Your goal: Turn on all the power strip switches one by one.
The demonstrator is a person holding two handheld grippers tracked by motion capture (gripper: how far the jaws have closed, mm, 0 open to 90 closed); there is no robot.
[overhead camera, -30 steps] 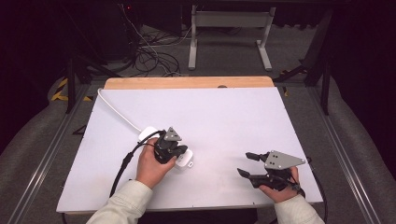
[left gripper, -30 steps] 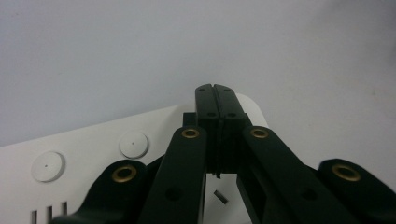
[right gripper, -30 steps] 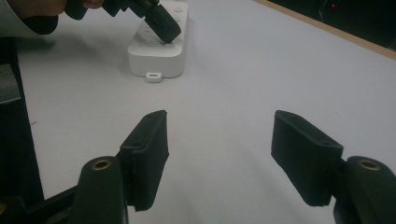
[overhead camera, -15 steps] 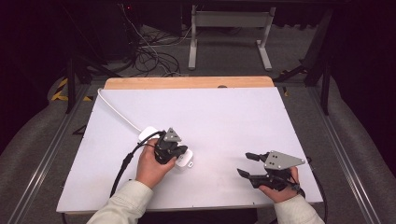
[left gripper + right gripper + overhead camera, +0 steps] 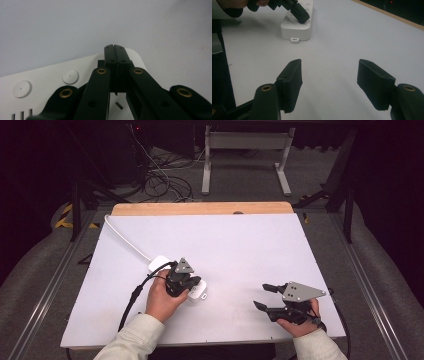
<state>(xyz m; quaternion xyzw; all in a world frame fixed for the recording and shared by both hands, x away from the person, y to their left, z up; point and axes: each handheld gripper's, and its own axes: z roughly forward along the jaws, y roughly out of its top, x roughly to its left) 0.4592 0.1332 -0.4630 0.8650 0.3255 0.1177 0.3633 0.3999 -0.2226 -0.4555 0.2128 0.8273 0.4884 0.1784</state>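
A white power strip (image 5: 201, 293) lies on the white table (image 5: 240, 245), left of centre near the front. My left gripper (image 5: 189, 284) is shut, its tips resting on the strip's top near one end; the left gripper view has the closed jaws over the power strip (image 5: 50, 80) with its round buttons. In the right gripper view that left gripper (image 5: 300, 15) presses down on the power strip (image 5: 297, 31). My right gripper (image 5: 261, 296) stands open near the front right, jaws wide with nothing between them, low over bare table (image 5: 329, 75).
A white cord (image 5: 125, 240) runs from the strip to the table's far left corner. A black cable (image 5: 132, 300) trails from the left gripper. A wooden edge (image 5: 200, 208) bounds the table's far side. Cables and a metal stand lie on the floor behind.
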